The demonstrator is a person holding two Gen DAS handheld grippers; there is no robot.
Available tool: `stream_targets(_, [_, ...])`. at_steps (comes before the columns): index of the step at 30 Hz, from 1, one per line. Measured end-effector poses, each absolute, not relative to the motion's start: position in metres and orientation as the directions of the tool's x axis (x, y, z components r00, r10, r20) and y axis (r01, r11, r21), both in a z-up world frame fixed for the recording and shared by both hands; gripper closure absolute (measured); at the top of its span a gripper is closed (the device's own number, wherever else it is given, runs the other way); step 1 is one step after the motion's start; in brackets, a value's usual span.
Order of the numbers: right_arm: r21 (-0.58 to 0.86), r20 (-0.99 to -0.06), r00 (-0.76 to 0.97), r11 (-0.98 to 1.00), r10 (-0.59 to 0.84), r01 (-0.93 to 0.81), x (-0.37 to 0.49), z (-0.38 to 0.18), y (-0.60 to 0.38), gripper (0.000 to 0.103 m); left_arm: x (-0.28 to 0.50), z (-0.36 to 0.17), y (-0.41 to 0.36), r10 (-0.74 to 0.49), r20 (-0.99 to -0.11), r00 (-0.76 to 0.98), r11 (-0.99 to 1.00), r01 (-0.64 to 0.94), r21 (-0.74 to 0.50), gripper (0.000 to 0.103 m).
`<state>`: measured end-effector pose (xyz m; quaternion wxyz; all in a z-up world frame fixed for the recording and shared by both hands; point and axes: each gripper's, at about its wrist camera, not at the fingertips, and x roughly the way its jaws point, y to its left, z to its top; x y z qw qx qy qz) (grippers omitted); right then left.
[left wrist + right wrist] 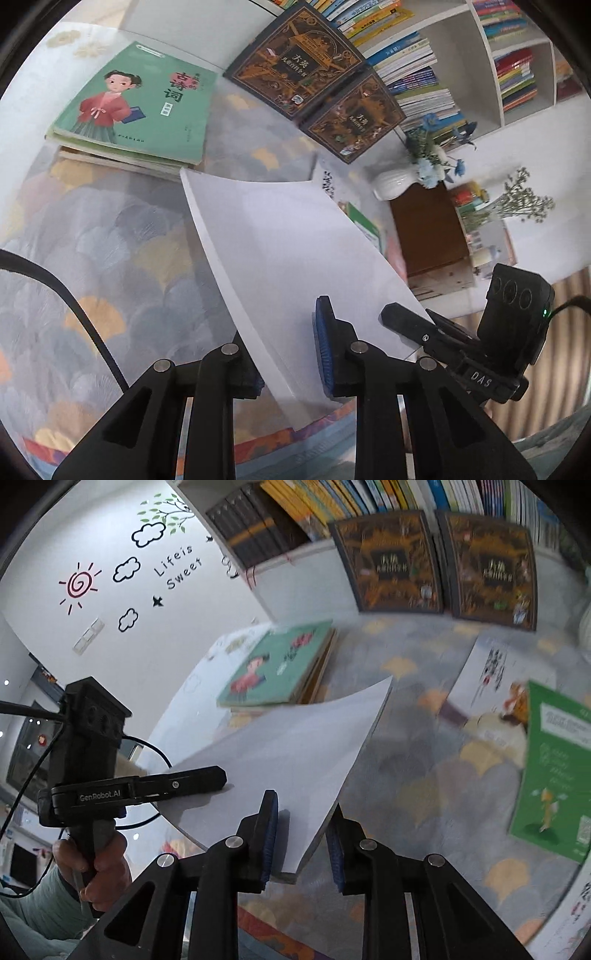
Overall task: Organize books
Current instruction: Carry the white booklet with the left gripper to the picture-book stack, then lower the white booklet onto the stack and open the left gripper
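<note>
Thin white-covered book (280,258), centre of the frame, hangs tilted above the patterned cloth. Left gripper (291,354) and right gripper (301,840) each clench a near corner, probably sharing the floppy cover's weight while carrying.

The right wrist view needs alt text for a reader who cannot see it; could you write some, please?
Both tongs, the right and the left, grip a white-covered book above a patterned tablecloth. Behind lie a green book stack, two dark ornate books against a full bookshelf, and a green booklet on the right.
</note>
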<state>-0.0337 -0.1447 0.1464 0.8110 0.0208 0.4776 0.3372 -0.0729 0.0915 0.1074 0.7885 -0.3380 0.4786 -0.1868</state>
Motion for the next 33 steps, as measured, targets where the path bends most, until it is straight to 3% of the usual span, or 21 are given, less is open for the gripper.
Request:
stream_targets(7, [0.355, -0.799, 0.291, 0.803, 0.527, -0.479, -0.033, 0.159, -0.14, 0.077, -0.066, 0.113, 0.091, -0.687, -0.589, 0.425, 0.663, 0.035, -0.748, 0.083])
stream_targets(14, [0.355, -0.752, 0.375, 0.812, 0.543, -0.463, -0.01, 0.181, -0.114, 0.077, -0.03, 0.136, 0.126, -0.671, -0.555, 0.492, 0.683, 0.117, -0.721, 0.082])
stream_targets(23, [0.46, -0.698, 0.31, 0.736, 0.645, -0.497, 0.094, 0.121, -0.014, 0.077, 0.035, 0.105, 0.222, -0.484, -0.634, 0.603, 0.794, -0.002, -0.608, 0.082])
stream_targets(30, [0.452, -0.734, 0.267, 0.742, 0.625, -0.495, 0.137, 0.088, 0.032, 0.077, 0.066, 0.068, 0.259, -0.457, -0.652, 0.605, 0.772, -0.094, -0.628, 0.082])
stream_targets(33, [0.477, -0.744, 0.247, 0.751, 0.622, -0.456, 0.144, 0.073, 0.039, 0.077, 0.072, 0.058, 0.263, -0.444, -0.685, 0.578, 0.776, -0.133, -0.616, 0.076])
